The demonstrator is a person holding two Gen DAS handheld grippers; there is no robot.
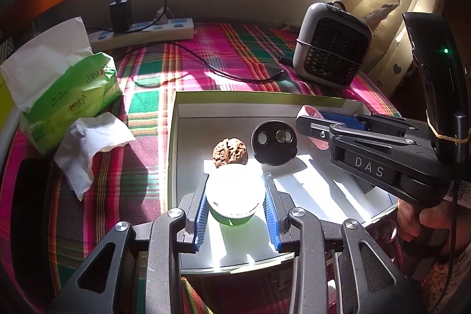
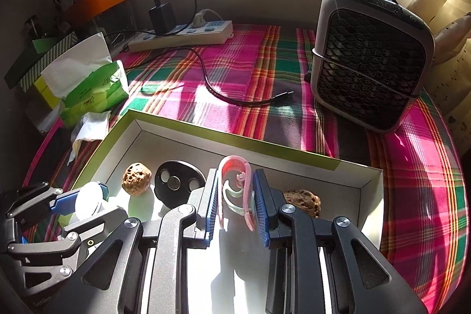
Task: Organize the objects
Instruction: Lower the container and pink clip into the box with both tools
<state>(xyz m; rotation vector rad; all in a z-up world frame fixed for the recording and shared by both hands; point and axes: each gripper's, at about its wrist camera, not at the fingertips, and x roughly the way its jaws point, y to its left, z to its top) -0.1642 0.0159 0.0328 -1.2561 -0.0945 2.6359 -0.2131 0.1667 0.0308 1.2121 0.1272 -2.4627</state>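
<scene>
Closest in, the left claw (image 1: 235,196) has its blue ribbed pads about half spread and clamped on a small round tub with a green plastic body and a white lid (image 1: 234,200), lid washed out by sun, held over the near left part of the shallow cardboard box with white inside and lime-green rim (image 2: 235,137). The right claw (image 2: 235,205) is squeezed almost fully together on a thin pink curved plastic hook thing with a pale green swirl inside (image 2: 235,187); it stands upright between the pads, long axis roughly vertical, rounded loop on top, hanging over the middle of the box. Inside the box on the floor: a wrinkly brown walnut (image 1: 230,151) just past the tub, a flat black round disc with three holes, one showing a shiny metal bit (image 1: 274,142), right beside it, and a second pitted brown nut-like lump (image 2: 303,201) near the right wall in the right wrist view. The box sits on a desk covered by a pink, green and orange plaid cloth (image 2: 250,72). Left of the box there's a crumpled white tissue (image 1: 88,143) and a green soft tissue pack (image 1: 73,96). Further back, a black cable (image 2: 223,90), a grey boxy mini fan with a black grille (image 2: 371,64) on the right, and a white power strip with a black charger plugged in (image 2: 182,34) by the wall.
</scene>
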